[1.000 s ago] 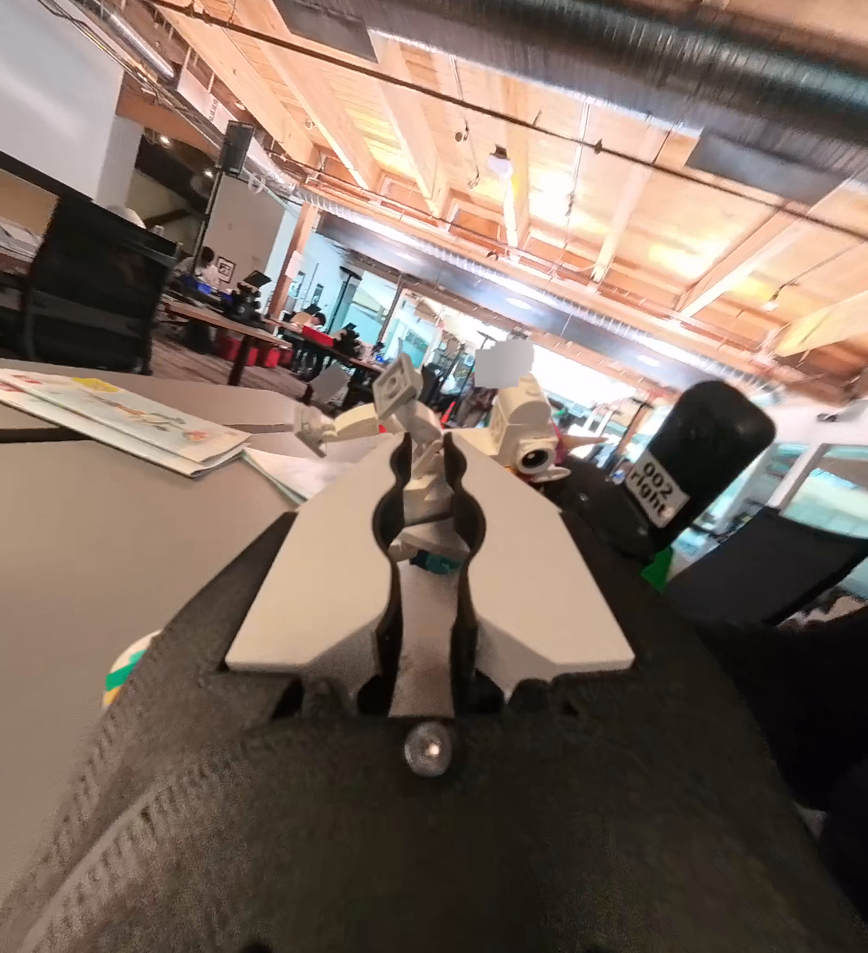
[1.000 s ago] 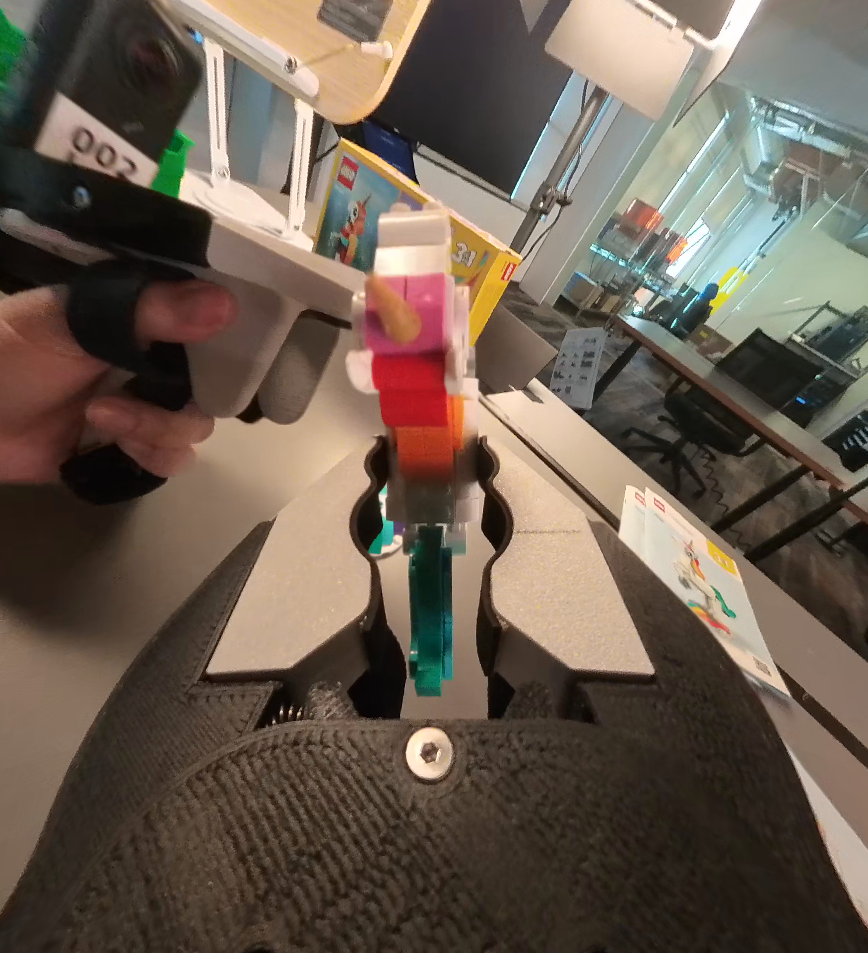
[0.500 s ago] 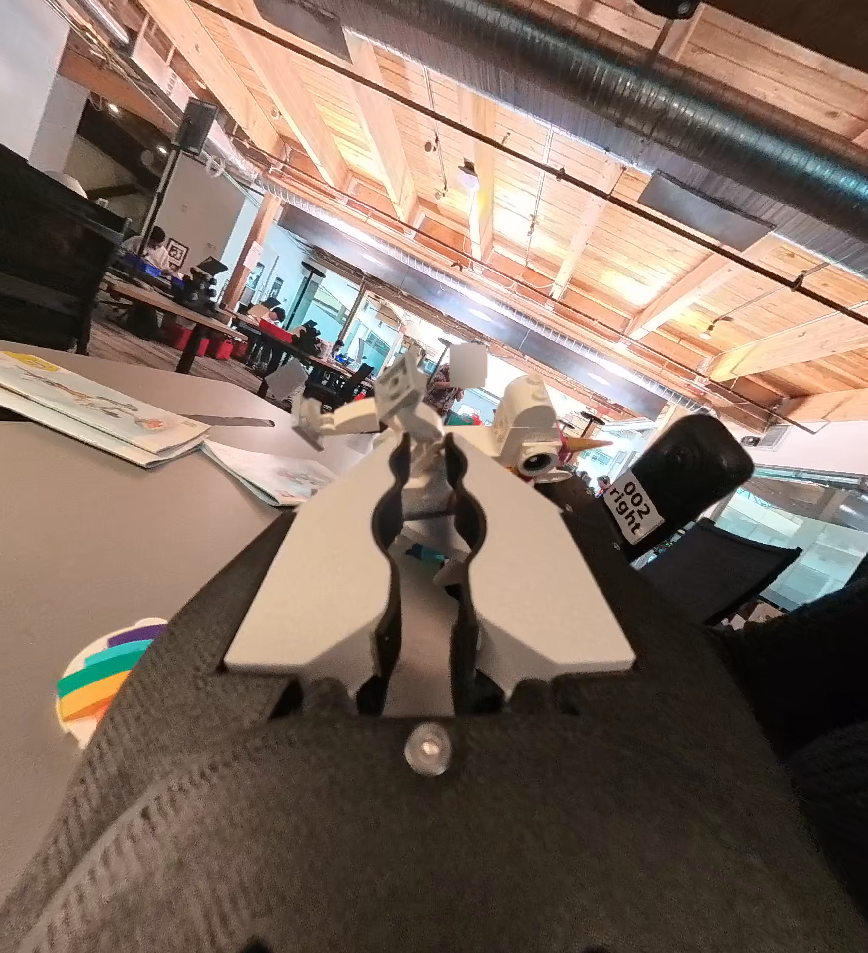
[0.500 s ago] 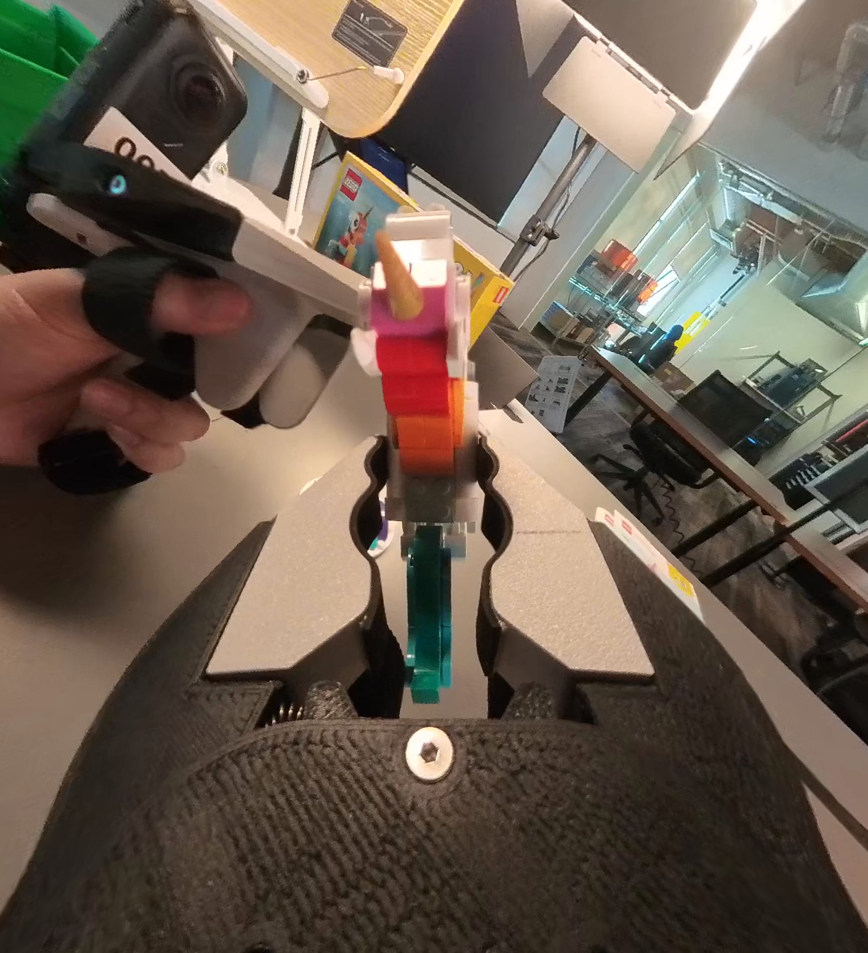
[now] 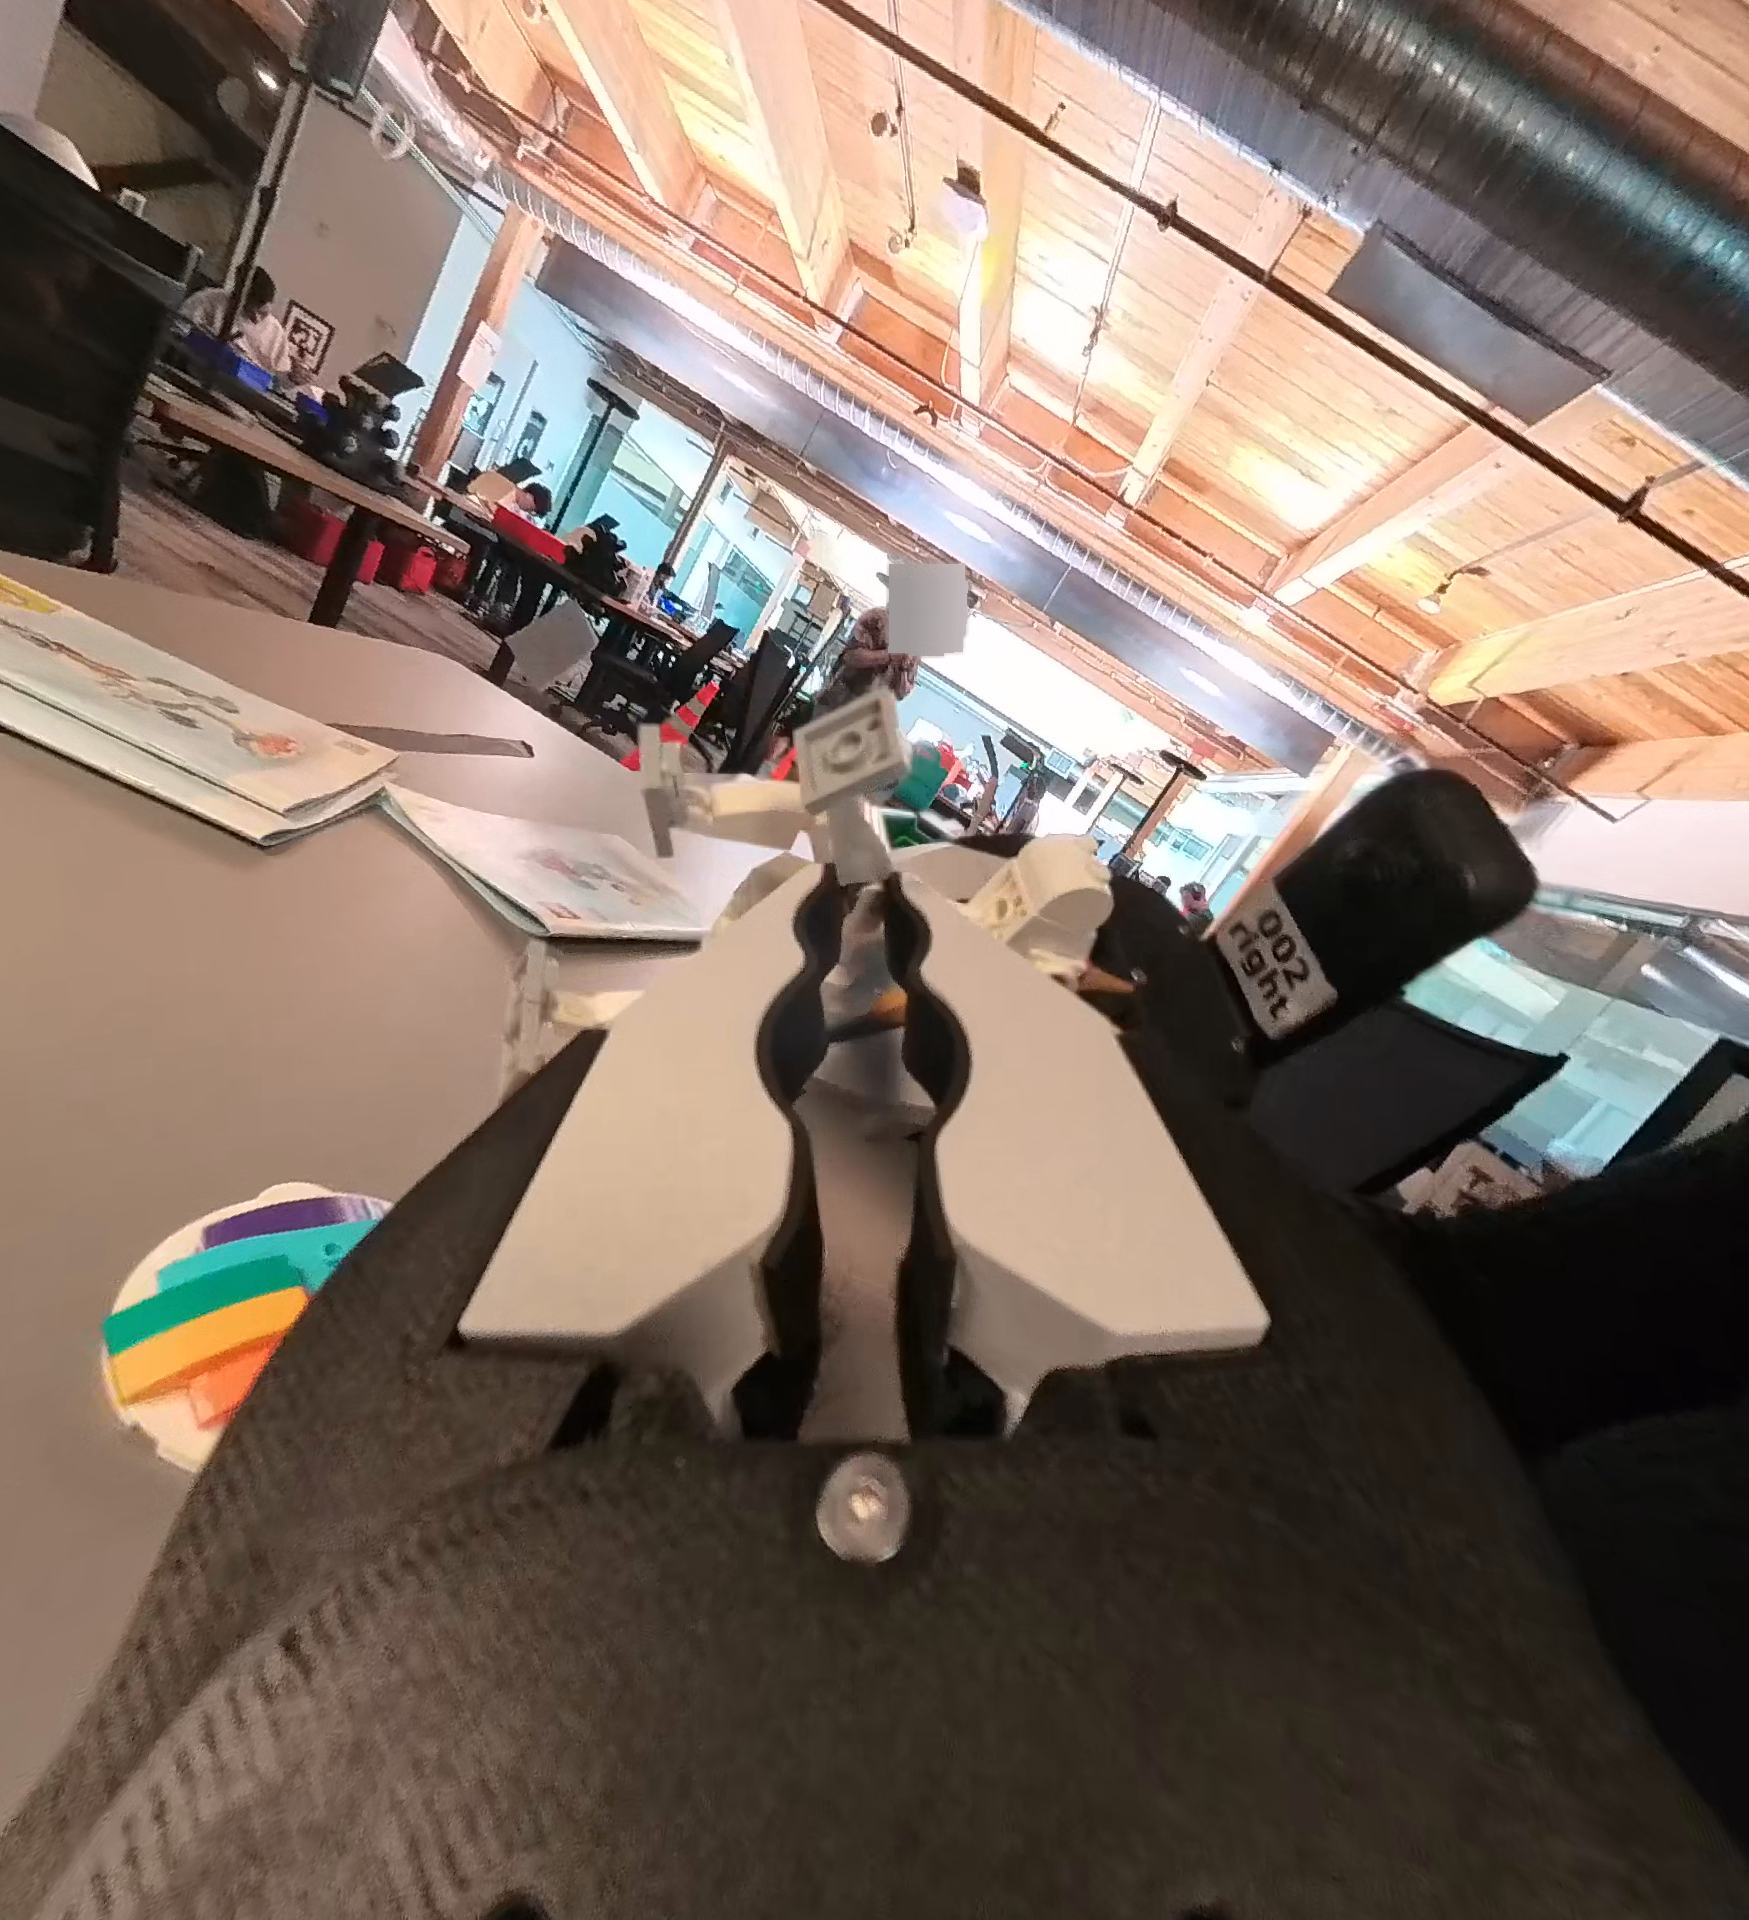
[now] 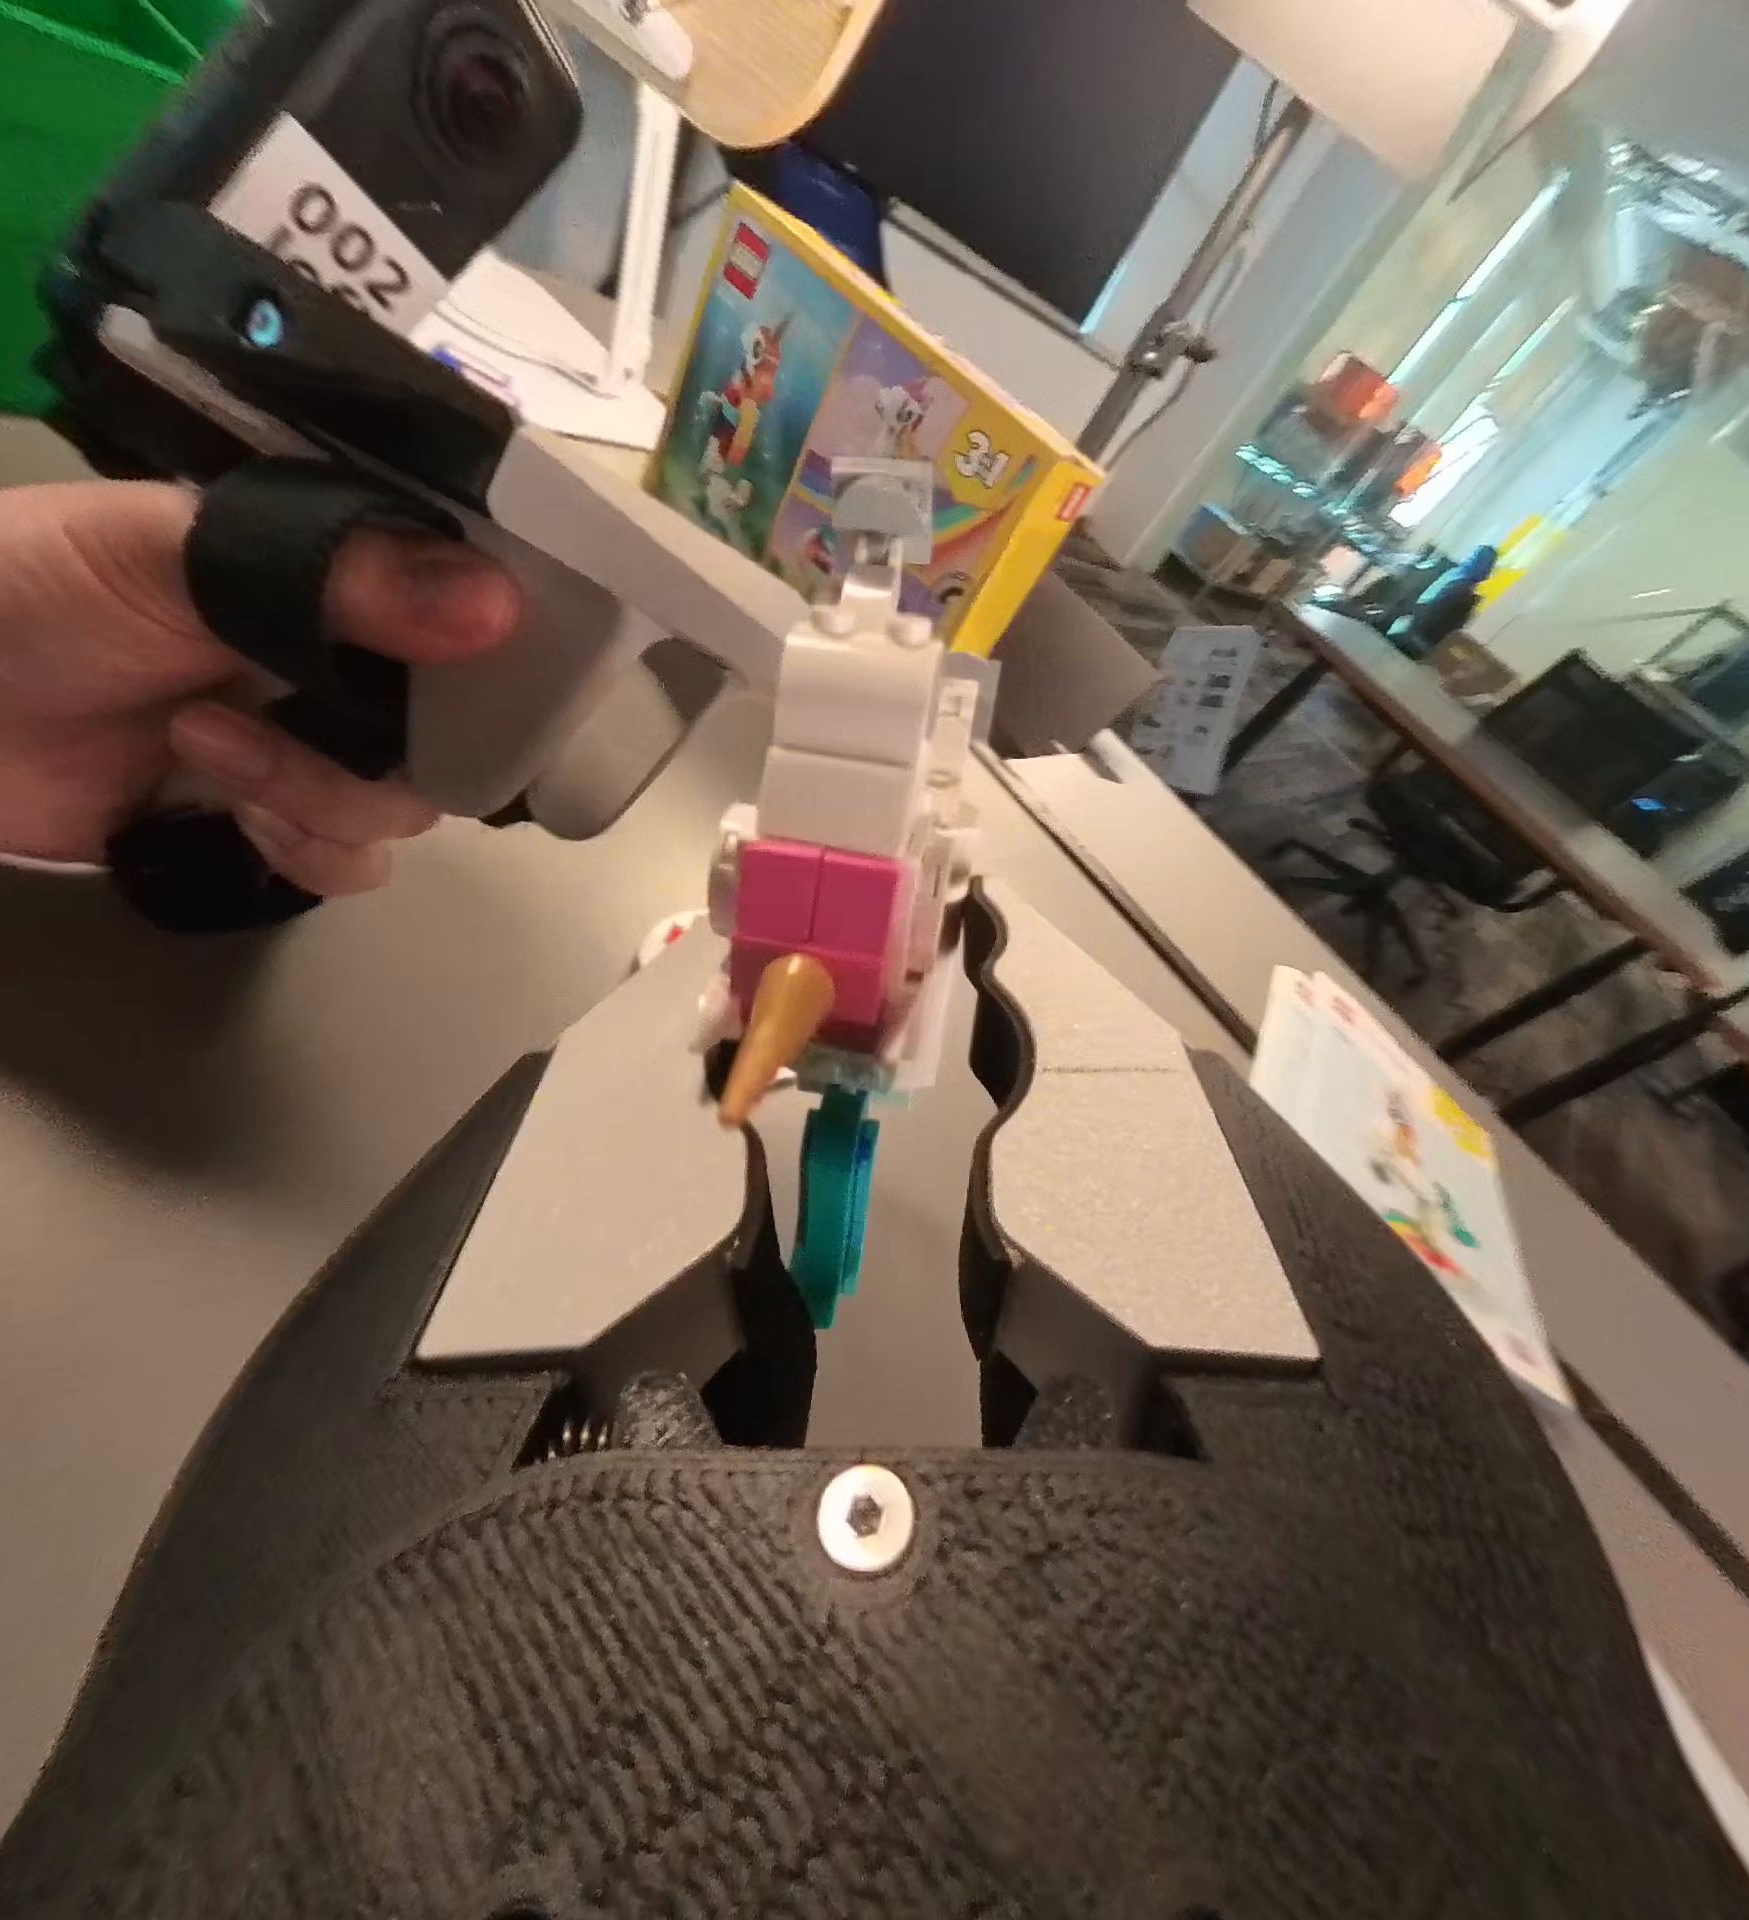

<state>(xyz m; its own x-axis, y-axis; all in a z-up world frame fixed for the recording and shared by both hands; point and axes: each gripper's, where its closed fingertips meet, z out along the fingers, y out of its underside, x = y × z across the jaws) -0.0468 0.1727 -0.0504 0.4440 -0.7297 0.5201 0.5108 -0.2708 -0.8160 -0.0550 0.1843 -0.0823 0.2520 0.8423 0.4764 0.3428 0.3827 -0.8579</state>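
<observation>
A toy brick unicorn (image 6: 839, 790) with a white body, pink head, gold horn and teal tail is held between both grippers above the grey table (image 5: 174, 1039). My right gripper (image 6: 849, 966) is shut on its lower body, and the horn points back toward the camera. My left gripper (image 5: 854, 904) is shut on the unicorn's white and grey leg part (image 5: 844, 769), which sticks up past the tips. The left gripper's grey finger (image 6: 641, 582) reaches the unicorn from the left, held by a hand (image 6: 49, 665). The right gripper's black camera body (image 5: 1389, 894) is close on the right.
A yellow toy box (image 6: 849, 384) stands behind the unicorn. Instruction booklets (image 5: 174, 707) lie on the table, one also in the right wrist view (image 6: 1400, 1143). A rainbow brick piece (image 5: 215, 1320) lies near the left gripper. A green bin (image 6: 8, 187) is at far left.
The unicorn has turned over in the grip: its head and horn swung from upright down toward the right camera. Both grippers stayed shut and close together.
</observation>
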